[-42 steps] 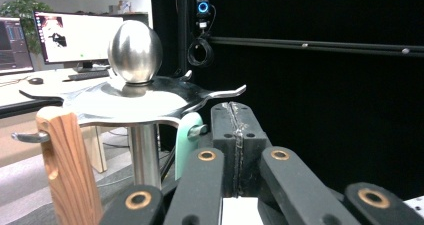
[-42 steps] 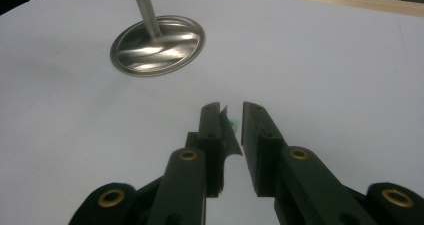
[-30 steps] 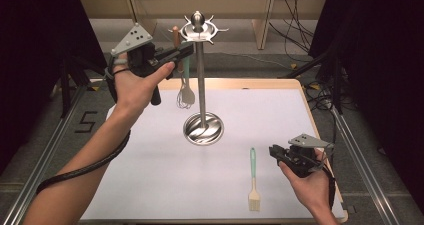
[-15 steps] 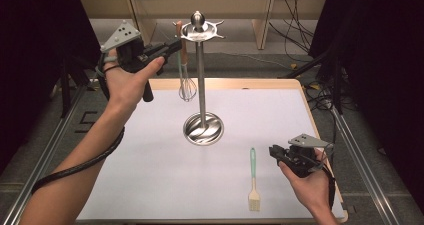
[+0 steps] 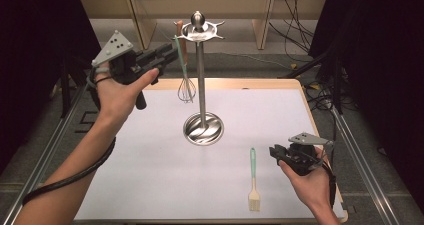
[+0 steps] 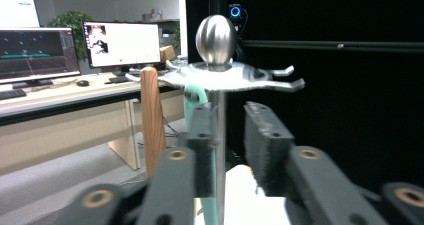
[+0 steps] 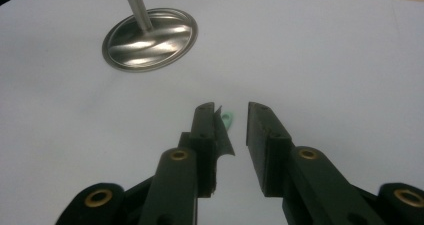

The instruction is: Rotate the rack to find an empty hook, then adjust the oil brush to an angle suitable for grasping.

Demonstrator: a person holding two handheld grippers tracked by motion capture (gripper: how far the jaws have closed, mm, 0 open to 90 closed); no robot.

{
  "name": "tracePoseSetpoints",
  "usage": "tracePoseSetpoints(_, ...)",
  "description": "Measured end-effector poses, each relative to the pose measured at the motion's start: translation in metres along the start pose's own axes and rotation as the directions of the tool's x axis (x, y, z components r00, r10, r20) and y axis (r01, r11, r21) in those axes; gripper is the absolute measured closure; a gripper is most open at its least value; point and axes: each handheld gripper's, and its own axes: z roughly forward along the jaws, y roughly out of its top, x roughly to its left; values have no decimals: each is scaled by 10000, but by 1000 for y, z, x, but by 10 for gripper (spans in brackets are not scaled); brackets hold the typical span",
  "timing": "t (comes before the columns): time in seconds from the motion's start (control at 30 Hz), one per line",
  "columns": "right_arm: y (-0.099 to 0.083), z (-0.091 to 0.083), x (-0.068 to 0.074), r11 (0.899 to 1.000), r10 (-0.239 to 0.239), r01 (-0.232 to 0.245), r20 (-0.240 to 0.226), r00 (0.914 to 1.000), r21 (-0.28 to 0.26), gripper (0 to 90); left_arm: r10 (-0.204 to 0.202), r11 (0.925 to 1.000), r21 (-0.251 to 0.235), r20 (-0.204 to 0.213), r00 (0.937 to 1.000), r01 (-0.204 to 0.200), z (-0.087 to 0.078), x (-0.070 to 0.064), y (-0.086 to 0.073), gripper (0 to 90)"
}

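White tabletop [image 5: 150, 175]: left gripper [image 5: 167, 56] parted beside mint-handled wire whisk [image 5: 184, 75] at 12 o'clock on chrome hanging stand [image 5: 201, 80] risks knocking it off; right gripper [image 5: 278, 152] open, empty.

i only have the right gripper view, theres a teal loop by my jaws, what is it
Observer: It's the handle end of a pastry brush, which lies flat on the table with its bristles toward the person, just left of the open right gripper.
Operator: wheres the other hand
Observer: The left gripper is raised near the top of the stand, jaws open, at the teal handle of a whisk hanging there.
Operator: anything else hanging up there
Observer: A wooden-handled tool hangs beside the whisk.
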Motion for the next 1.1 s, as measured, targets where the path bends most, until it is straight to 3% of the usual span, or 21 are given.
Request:
tracePoseSetpoints(0.03,1,0,-2,9998,-187,187,41,9998,72,730,98,10000,1,-77,9999,-98,-5,-1,-4,633)
tracePoseSetpoints(0.07,1,1,1,9994,310,-309,-69,9995,183,725,167,9999,21,-124,9998,-167,-8,-2,-6,592)
tracePoseSetpoints(0.17,1,3,1,9974,472,-472,15,9989,542,716,234,9997,22,-361,9991,-233,-20,-4,-18,521)
tracePoseSetpoints(0.27,3,3,-4,9957,-20,2,191,9998,921,707,433,9990,121,-644,9970,-426,-32,-3,-31,473)
tracePoseSetpoints(0.3,3,4,-5,9955,-41,20,224,9997,944,705,358,9993,170,-678,9971,-347,-35,-3,-36,464)
tracePoseSetpoints(0.33,3,5,-1,9896,724,-742,187,9972,1230,705,300,9994,194,-769,9966,-286,-37,-4,-41,448)
tracePoseSetpoints(0.5,5,4,-2,9794,738,-785,318,9968,1861,693,84,9989,460,-862,9962,-45,-47,-4,-62,419)
tracePoseSetpoints(0.57,5,4,-2,9754,785,-830,302,9965,2040,690,-237,9981,536,-922,9955,288,-49,-5,-68,419)
tracePoseSetpoints(0.67,4,3,-2,9741,619,-713,501,9968,2145,691,-323,9968,702,-985,9946,393,-49,-4,-71,418)
tracePoseSetpoints(0.73,4,2,-1,9720,780,-877,525,9956,2178,694,-158,9971,727,-1171,9930,244,-49,-3,-72,418)
tracePoseSetpoints(0.77,3,2,0,9703,849,-961,593,9946,2221,695,127,9979,642,-1094,9939,-57,-48,-1,-71,417)
tracePoseSetpoints(0.83,3,4,1,9715,921,-987,408,9949,2154,700,73,9975,705,-1089,9940,4,-48,-1,-74,415)
tracePoseSetpoints(0.93,3,8,0,9633,800,-890,455,9958,2533,706,92,9958,914,-1154,9933,14,-49,-1,-78,414)
tracePoseSetpoints(1.0,4,9,2,9577,1077,-1153,429,9933,2637,710,67,9954,956,-1197,9928,48,-49,0,-79,413)
tracePoseSetpoints(1.03,1,13,2,9627,1119,-1173,359,9931,2439,712,-268,9932,1093,-1289,9913,411,-50,-2,-80,414)
tracePoseSetpoints(1.07,3,12,4,9503,1424,-1483,412,9889,2737,713,-318,9926,1125,-1285,9912,465,-50,-2,-81,413)
tracePoseSetpoints(1.1,3,15,2,9485,1301,-1395,516,9902,2846,713,-312,9925,1131,-1283,9912,459,-50,-2,-81,413)
